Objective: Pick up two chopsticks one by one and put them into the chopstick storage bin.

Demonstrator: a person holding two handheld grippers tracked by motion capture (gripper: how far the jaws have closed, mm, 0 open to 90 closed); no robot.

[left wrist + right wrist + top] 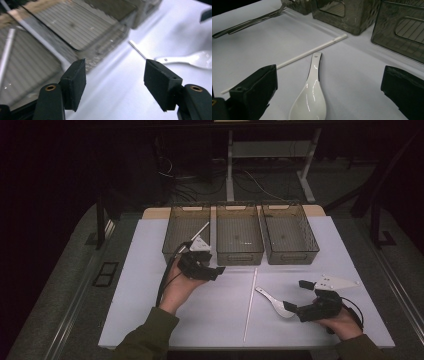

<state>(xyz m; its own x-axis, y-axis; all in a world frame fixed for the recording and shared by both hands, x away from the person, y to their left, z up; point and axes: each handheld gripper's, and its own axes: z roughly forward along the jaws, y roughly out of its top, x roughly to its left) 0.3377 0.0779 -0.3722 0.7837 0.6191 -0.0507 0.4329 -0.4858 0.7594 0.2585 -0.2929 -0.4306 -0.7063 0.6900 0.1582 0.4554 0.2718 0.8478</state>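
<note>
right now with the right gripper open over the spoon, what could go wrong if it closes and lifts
1. The white spoon looks glossy and rounded, and the right gripper jaws straddle its bowl; it may slip or squirt out.
2. The white chopstick lies just beside the spoon handle; closing or dragging could knock it and roll it across the white mat.
3. The left gripper hovers open near the left bin, where another chopstick leans; a stray move could bump either.

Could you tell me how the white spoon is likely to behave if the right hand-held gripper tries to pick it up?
The white spoon looks glossy and glazed, so it may slip between the pads. It appears ceramic, hence probably rigid and breakable if dropped. Its rounded bowl could rock or slide on the smooth table.
</note>
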